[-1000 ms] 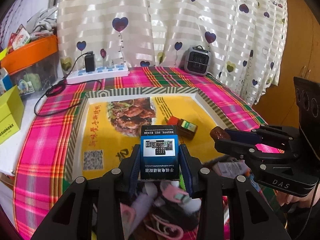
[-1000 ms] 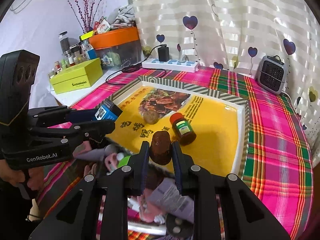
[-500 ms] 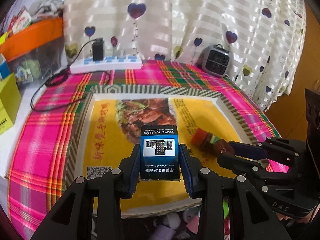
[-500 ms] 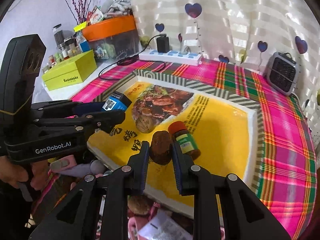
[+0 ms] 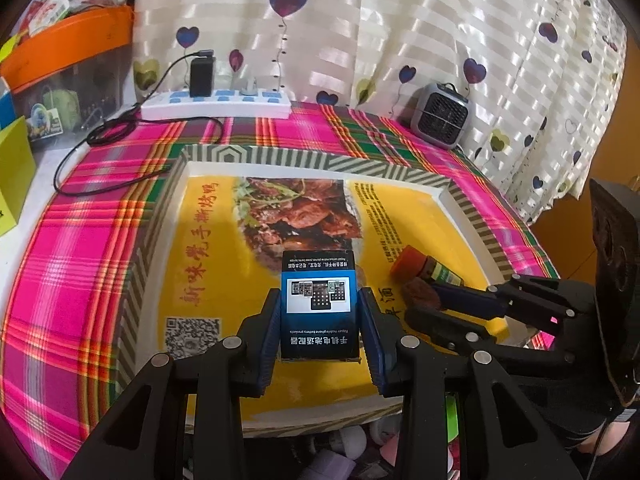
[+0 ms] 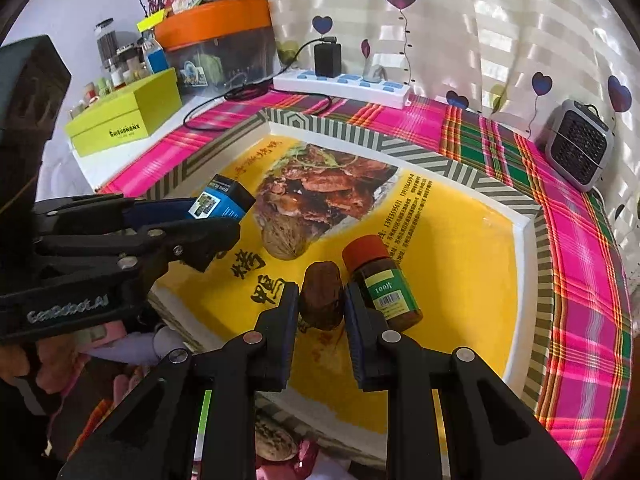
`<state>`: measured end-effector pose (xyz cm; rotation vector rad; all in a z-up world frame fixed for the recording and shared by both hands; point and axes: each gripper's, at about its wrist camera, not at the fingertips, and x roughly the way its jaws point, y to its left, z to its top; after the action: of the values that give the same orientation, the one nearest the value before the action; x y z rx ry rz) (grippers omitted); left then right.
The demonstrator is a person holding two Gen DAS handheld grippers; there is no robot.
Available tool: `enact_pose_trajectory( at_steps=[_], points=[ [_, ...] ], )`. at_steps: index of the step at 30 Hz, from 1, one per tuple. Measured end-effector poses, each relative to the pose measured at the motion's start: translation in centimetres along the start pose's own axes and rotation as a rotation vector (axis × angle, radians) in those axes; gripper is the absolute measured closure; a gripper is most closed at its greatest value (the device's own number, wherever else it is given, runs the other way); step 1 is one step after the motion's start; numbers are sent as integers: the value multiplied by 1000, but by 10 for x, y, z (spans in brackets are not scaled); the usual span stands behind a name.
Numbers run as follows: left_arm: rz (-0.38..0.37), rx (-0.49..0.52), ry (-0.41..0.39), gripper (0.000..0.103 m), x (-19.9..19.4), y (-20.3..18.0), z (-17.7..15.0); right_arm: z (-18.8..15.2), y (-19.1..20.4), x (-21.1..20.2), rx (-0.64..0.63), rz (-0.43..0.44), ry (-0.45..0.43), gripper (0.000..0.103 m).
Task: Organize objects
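My left claw [image 5: 320, 320] is clamped on the blue phone-battery box [image 5: 318, 306], its long axis upright, low over the near half of the yellow tray [image 5: 400, 216], while my right claw [image 6: 322, 300] pinches a brown lump [image 6: 322, 296], possibly a dried date, just left of the red-capped bottle [image 6: 382, 282] lying on the tray floor. Against a second ago, both claws now hang over the tray instead of the clutter at its near edge, and a walnut [image 6: 285, 242] shows between them.
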<state>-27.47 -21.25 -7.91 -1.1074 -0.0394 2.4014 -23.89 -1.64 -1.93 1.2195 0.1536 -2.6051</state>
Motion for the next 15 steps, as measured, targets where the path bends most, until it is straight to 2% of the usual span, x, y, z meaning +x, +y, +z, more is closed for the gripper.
enact_pose_trajectory(
  at_steps=[9, 15],
  points=[
    [-19, -63, 44, 67, 10, 7, -1, 0, -2, 1, 15, 1, -2, 103],
    [4, -92, 56, 67, 13, 11, -1, 0, -4, 3, 27, -3, 1, 103]
  ],
)
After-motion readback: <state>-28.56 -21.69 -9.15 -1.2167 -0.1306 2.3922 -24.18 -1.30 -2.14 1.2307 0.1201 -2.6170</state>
